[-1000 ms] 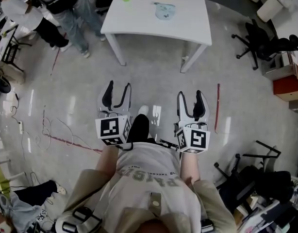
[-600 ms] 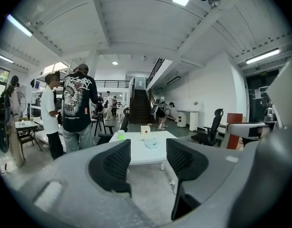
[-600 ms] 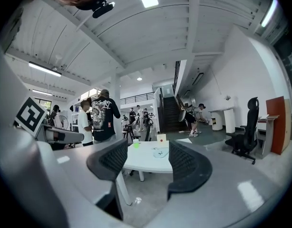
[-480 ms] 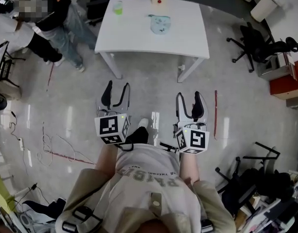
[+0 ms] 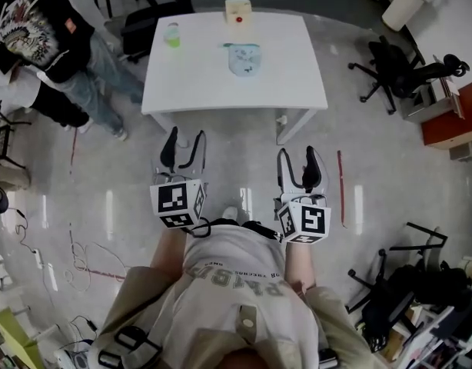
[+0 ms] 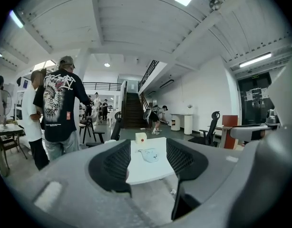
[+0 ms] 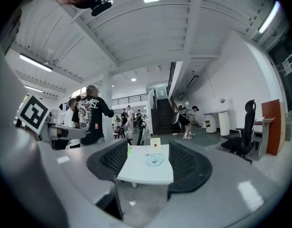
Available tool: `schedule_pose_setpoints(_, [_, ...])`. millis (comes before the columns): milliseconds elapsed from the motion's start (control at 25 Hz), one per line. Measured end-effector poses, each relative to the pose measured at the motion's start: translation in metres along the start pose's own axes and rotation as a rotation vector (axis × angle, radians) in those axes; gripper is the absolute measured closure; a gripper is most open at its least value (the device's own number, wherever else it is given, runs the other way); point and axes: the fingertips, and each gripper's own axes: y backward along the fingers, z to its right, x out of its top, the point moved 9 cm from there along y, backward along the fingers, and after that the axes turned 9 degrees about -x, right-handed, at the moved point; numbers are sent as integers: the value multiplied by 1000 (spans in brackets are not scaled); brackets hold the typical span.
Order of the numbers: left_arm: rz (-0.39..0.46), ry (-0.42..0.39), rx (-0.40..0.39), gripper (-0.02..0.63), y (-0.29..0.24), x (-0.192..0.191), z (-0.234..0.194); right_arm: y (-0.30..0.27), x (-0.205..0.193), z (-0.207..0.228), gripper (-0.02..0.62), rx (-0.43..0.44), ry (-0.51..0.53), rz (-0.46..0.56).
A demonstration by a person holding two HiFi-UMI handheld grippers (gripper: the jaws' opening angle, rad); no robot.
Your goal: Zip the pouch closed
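A pale blue pouch (image 5: 243, 58) lies flat on the white table (image 5: 197, 91), toward its far middle. It also shows between the jaws in the left gripper view as the pouch (image 6: 150, 155) and in the right gripper view as the pouch (image 7: 155, 161). My left gripper (image 5: 183, 147) and right gripper (image 5: 300, 164) are held side by side over the floor, well short of the table's near edge. Both stand open with nothing between their fingers.
On the table are a green cup (image 5: 172, 34) and a cream box with a red button (image 5: 237, 11). Two people (image 5: 44, 37) stand left of the table. Black office chairs (image 5: 401, 68) are at the right. Cables (image 5: 82, 244) lie on the floor at the left.
The table has come closer to me and both grippers as I walk toward it. The people at the left have shifted. Both grippers stay open.
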Motion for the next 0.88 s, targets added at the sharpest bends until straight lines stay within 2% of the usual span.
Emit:
schedule_pose_setpoints(280, [-43, 19, -2, 364, -23, -11, -16, -29, -8, 0, 344, 1, 0, -41])
schedule_pose_setpoints(600, [-101, 51, 36, 364, -52, -25, -36, -74, -14, -1, 344, 31, 18, -78])
schedule_pose_setpoints(880, [-121, 64, 57, 364, -107, -22, -50, -140, -13, 14, 344, 69, 30, -98])
